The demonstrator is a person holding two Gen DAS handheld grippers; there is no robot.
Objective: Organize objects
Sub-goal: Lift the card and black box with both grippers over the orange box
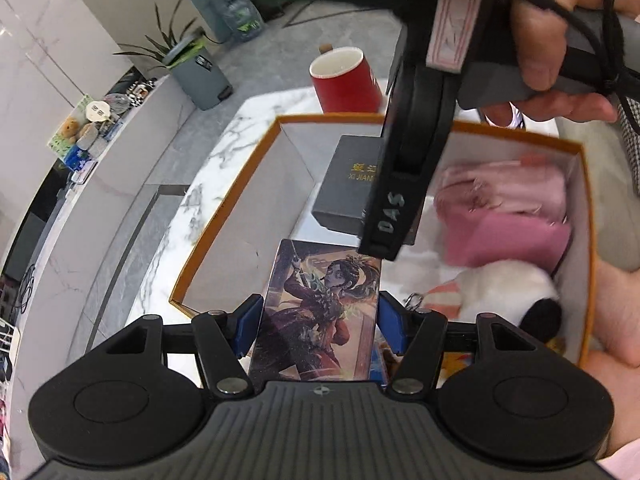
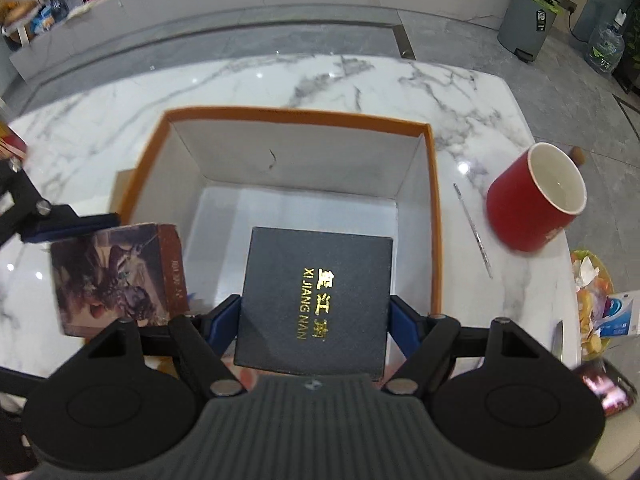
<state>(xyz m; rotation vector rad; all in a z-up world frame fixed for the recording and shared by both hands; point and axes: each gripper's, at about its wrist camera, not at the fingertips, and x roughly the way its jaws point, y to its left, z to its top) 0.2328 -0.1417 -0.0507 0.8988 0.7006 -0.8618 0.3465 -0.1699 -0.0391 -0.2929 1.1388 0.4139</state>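
I count one orange-rimmed box (image 2: pixel 434 216), one red mug (image 2: pixel 536 200), two small boxes. My left gripper (image 1: pixel 318 322) clamps the picture box (image 1: pixel 316 320); my right gripper (image 2: pixel 316 322) clamps the black box (image 2: pixel 316 300), lettered "XI JIANG NAN", both over the orange-rimmed box.

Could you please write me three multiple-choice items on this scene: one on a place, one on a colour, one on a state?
1. Where does the red mug stand?
A. Inside the orange-rimmed box
B. On the marble table outside the box
C. On the floor

2. What colour is the lettering on the black box?
A. Gold
B. White
C. Green

3. What is between the left tongs?
A. Nothing
B. The pink cloth
C. The illustrated card box

Answers:
1 B: the mug sits on the marble table beside the orange-rimmed box.
2 A: the right wrist view shows gold characters on its lid.
3 C: the blue pads press its two sides.
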